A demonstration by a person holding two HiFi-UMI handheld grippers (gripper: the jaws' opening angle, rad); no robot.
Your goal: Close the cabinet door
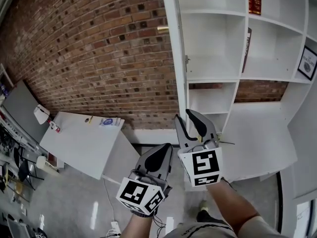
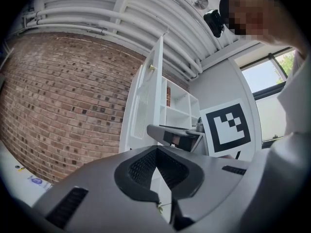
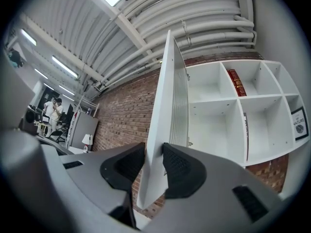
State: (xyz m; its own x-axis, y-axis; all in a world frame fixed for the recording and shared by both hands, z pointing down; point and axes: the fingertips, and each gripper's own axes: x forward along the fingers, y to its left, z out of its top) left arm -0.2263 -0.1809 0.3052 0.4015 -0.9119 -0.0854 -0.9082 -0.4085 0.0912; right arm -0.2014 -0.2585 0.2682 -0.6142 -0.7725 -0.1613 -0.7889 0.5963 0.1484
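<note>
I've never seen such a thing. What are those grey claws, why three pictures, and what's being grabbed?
No robot here: a person holds a two-jaw gripper in each hand; the patterned cubes belong to them. One picture comes from a camera on the person's head, looking down; the others from cameras riding on each gripper. The right gripper is clamped on the edge of the open white cabinet door, beside shelves holding a red book. The left gripper is shut and empty. Behind is a brick wall.

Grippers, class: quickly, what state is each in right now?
Left gripper: closed, holding nothing.
Right gripper: closed on the door edge.
</note>
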